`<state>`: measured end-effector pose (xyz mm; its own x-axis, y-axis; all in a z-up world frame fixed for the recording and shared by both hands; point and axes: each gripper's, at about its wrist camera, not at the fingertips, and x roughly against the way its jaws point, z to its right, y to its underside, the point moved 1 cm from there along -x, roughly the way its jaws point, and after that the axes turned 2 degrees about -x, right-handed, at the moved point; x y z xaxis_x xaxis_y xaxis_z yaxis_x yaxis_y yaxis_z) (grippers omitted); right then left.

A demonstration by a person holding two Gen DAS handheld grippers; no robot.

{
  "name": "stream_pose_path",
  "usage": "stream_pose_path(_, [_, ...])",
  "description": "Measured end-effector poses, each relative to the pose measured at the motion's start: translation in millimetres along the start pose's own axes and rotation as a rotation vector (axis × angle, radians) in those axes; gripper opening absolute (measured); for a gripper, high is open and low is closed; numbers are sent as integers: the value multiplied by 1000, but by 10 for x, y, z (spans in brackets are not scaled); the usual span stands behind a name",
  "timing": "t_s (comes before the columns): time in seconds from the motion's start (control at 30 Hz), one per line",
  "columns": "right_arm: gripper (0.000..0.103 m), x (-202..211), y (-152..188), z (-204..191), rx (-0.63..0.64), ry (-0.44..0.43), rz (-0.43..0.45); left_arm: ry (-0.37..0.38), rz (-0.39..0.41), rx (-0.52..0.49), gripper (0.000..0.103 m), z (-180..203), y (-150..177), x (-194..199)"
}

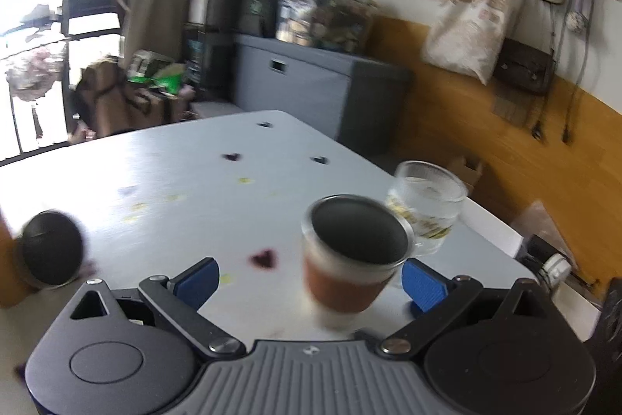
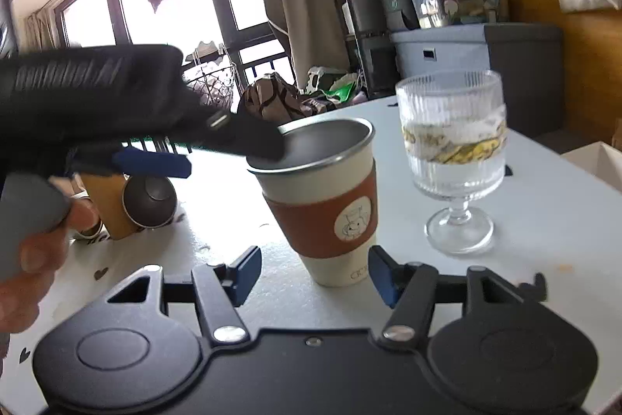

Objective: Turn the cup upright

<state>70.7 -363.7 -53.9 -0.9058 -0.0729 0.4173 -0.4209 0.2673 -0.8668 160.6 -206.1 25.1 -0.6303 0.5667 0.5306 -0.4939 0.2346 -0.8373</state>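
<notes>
Now cup (image 2: 326,205) upright, sleeve sticker unreadable; left gripper (image 1: 309,282), right gripper (image 2: 311,273) jaws apart

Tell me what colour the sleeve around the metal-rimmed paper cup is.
Reddish-brown sleeve with a round white sticker, on the white cup; clearest in the right wrist view.

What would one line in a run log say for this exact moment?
cup: upright on table, mouth up | left gripper: open around cup | right gripper: open, near cup base | stemmed glass: upright beside cup
</notes>
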Motion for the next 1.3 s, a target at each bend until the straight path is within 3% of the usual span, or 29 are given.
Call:
stream_pose_path(0.23, [68, 322, 41, -121, 34, 59, 25, -155, 45, -7, 100, -234, 309, 512])
stream_pose_path(0.57, [79, 842, 162, -293, 77, 102, 81, -294, 114, -4, 103, -272, 787, 1122])
stream_pose_path(0.7, [84, 1020, 198, -349, 105, 114, 99, -329, 130, 9, 103, -239, 938, 1273])
stream_pose_path(0.83, [97, 1157, 265, -409, 132, 118, 114, -351, 140, 6, 103, -188, 1055, 1388])
stream_pose_path(1.3, [101, 1248, 367, -621, 204, 149, 120, -396, 158, 62, 103, -265, 1325, 1595])
